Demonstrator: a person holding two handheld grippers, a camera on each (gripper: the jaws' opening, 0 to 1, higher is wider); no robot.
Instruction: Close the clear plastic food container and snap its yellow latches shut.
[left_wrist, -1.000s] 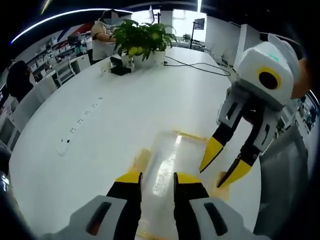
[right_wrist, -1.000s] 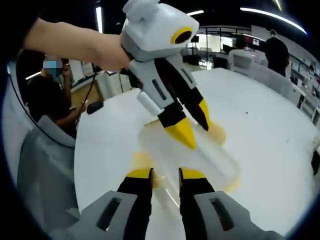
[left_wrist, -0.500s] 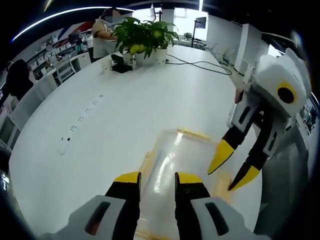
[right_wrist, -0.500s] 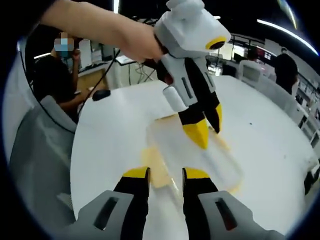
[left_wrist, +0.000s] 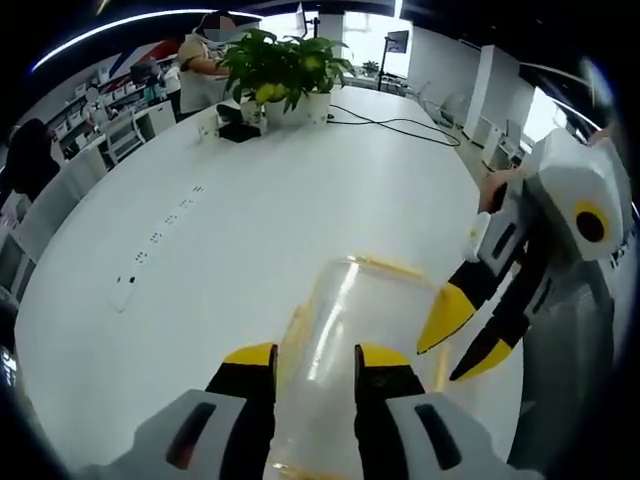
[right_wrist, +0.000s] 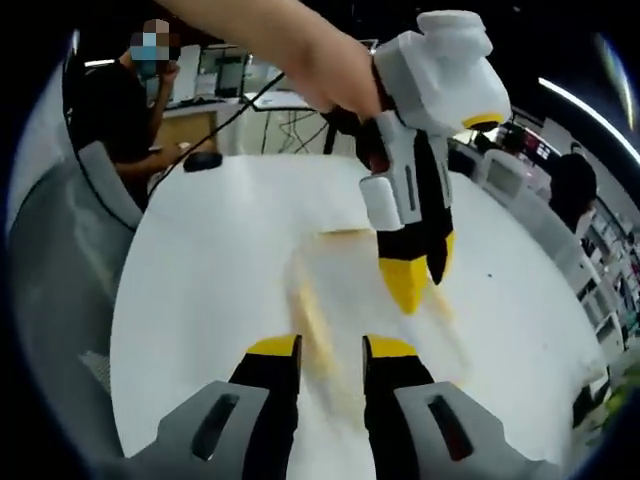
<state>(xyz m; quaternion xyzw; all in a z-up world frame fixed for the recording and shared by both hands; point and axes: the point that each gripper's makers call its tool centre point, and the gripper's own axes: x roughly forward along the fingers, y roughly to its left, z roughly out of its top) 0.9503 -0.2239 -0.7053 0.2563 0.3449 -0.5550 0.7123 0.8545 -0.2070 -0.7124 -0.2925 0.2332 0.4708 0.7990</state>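
A clear plastic container (left_wrist: 345, 310) with yellow latches (left_wrist: 386, 265) lies on the white table (left_wrist: 250, 200). Its near end runs under my left gripper (left_wrist: 313, 358), whose jaws stand open astride it. My right gripper (left_wrist: 462, 335) hangs at the container's right side, open, with nothing between its yellow tips. In the right gripper view the container (right_wrist: 345, 290) is blurred. There my right gripper (right_wrist: 330, 348) is open over a yellow latch strip (right_wrist: 308, 325), and the left gripper (right_wrist: 420, 272) comes down from above the container, held by a hand.
A potted plant (left_wrist: 280, 70) and a black cable (left_wrist: 390, 125) sit at the table's far end. A small white item (left_wrist: 125, 292) lies at the left. A grey chair (right_wrist: 60, 270) and a seated person (right_wrist: 110, 110) are beside the table, near a black mouse (right_wrist: 203, 159).
In the left gripper view the right gripper has drawn back to the right and lower. In the right gripper view the left gripper now stands further right, and the container has gone blurry.
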